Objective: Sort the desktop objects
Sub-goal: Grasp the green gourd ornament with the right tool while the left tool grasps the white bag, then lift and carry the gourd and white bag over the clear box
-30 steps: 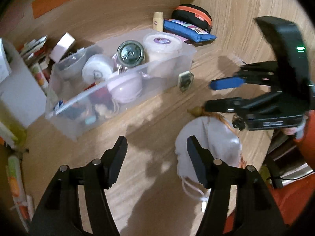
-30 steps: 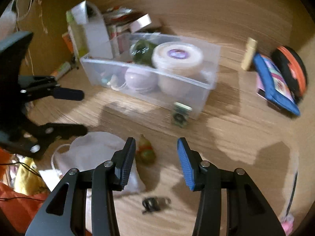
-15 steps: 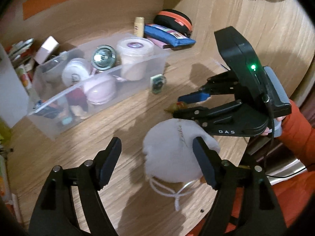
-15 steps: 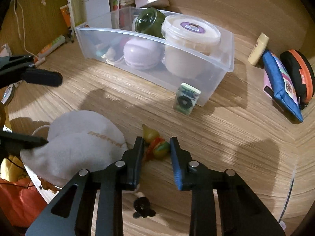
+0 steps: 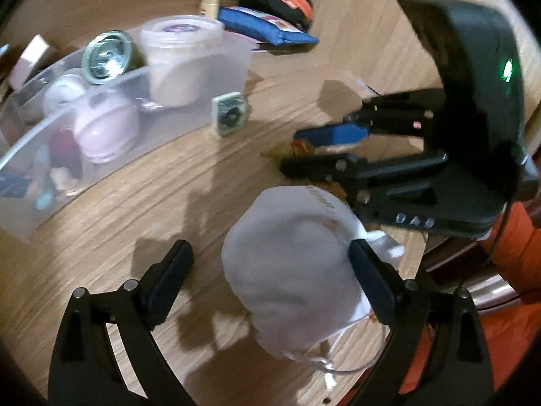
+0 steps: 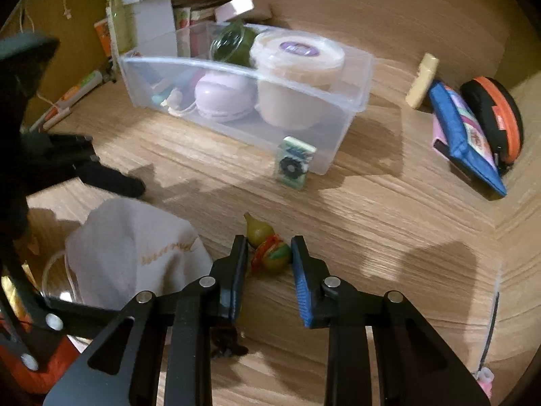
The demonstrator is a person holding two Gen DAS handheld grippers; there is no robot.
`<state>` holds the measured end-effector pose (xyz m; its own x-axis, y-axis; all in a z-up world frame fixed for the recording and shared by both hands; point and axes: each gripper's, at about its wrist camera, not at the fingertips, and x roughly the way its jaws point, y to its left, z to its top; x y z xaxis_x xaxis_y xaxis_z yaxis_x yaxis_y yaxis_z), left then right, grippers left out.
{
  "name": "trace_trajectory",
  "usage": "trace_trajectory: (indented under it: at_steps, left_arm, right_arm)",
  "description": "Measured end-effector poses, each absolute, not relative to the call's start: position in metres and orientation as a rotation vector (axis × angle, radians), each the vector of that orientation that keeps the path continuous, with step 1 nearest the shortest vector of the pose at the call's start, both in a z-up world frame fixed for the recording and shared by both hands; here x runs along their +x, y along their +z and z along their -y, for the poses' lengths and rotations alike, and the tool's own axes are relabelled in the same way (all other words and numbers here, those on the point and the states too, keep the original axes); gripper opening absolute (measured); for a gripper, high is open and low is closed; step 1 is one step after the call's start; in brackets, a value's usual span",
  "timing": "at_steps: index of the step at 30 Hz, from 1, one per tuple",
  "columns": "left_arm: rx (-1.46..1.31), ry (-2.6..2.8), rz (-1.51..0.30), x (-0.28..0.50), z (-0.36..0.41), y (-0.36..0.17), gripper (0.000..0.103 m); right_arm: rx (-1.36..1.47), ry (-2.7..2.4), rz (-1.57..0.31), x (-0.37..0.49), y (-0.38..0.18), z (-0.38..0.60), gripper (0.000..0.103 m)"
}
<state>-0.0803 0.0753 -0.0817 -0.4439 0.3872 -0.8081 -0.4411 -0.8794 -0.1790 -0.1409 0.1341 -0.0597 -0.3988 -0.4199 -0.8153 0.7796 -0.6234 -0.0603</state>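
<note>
A white drawstring pouch [image 5: 290,270] lies on the wooden desk near its front edge. My left gripper [image 5: 268,250] straddles it with jaws opening wide. The right finger rests against the pouch's edge and the left finger stands well clear of it. Just beyond the pouch lies a small yellow-green gourd toy [image 6: 270,257] with a red band. My right gripper [image 6: 269,247] is shut on that toy, which still rests on the desk. The left wrist view shows this right gripper [image 5: 294,150] from the side. A clear plastic bin [image 6: 338,128] holding jars and several small items stands behind.
A small fan-printed card [image 6: 294,165] leans on the bin's front. At the back right lie a blue pouch [image 6: 466,135], a black-orange case [image 6: 497,115] and a cream tube [image 6: 422,81]. Boxes [image 6: 152,17] crowd behind the bin. A black clip [image 6: 226,345] lies under my right gripper.
My left gripper's jaws have spread wider and come down around the white pouch. My right gripper has moved onto the gourd toy and closed on it.
</note>
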Motion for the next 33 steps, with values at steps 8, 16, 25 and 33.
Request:
trace_trajectory:
  at_steps: [8, 16, 25, 33]
  left_arm:
    - [-1.222, 2.272, -0.073, -0.078, -0.095, -0.077, 0.048]
    - [-1.171, 2.451, -0.127, -0.060, -0.082, -0.065, 0.037]
    - [-1.105, 2.693, 0.006, -0.051, -0.014, -0.031, 0.033]
    - [-0.943, 2.804, 0.128, -0.053, 0.027, 0.011, 0.033]
  right_arm:
    - [0.988, -2.139, -0.511, -0.139, -0.039, -0.151, 0.023]
    - [0.960, -2.140, -0.500, -0.136, -0.033, -0.151, 0.023]
    - [0.854, -2.148, -0.525, -0.130, -0.010, -0.133, 0.024]
    - [0.762, -2.138, -0.512, -0.129, 0.015, -0.111, 0.024]
